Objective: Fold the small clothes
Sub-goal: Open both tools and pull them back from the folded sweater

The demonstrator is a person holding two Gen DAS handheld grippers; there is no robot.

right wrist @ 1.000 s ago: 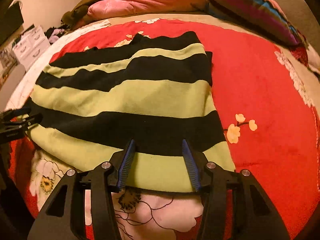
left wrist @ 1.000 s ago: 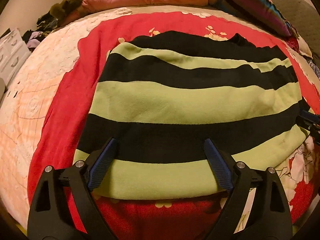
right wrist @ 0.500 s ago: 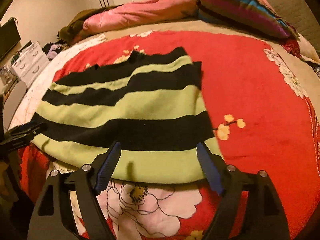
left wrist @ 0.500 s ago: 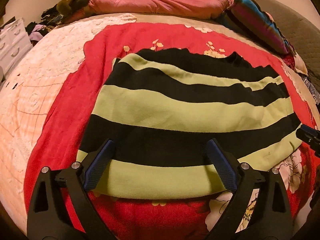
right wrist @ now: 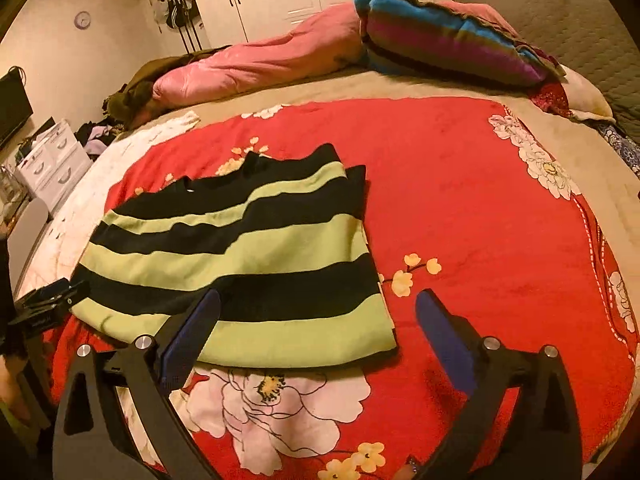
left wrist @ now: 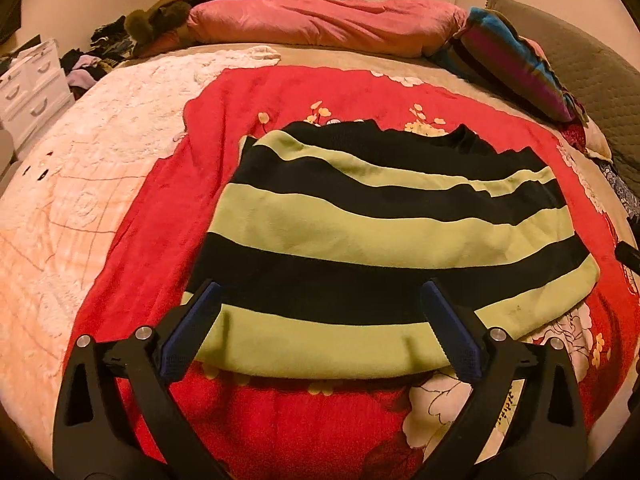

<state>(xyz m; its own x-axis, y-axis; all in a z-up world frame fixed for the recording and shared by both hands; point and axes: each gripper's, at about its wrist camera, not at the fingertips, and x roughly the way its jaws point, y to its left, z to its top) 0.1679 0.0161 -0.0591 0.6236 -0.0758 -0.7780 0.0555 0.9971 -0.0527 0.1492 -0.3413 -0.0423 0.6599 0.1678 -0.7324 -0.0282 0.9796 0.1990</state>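
Note:
A folded sweater (left wrist: 380, 232) with black and lime-green stripes lies flat on a red floral blanket (left wrist: 160, 240). My left gripper (left wrist: 320, 286) hovers over the left part of its near hem. The jaws are opening and wide apart, and the pads touch no cloth. In the right wrist view the sweater (right wrist: 248, 256) lies left of centre. My right gripper (right wrist: 319, 296) hangs above its near right corner, jaws opening, nothing pressed between them. The left gripper (right wrist: 48, 304) shows at the left edge there.
The red blanket (right wrist: 480, 220) spreads bare to the right of the sweater. A pink duvet (left wrist: 320, 20) and a striped blanket (left wrist: 516, 64) lie along the far side. A white plush cover (left wrist: 80, 160) is on the left, white drawers (left wrist: 32, 84) beyond it.
Both grippers have risen and drawn back from the sweater's near hem. The right jaws have spread from narrow to wide, the left a little wider. The sweater lies still.

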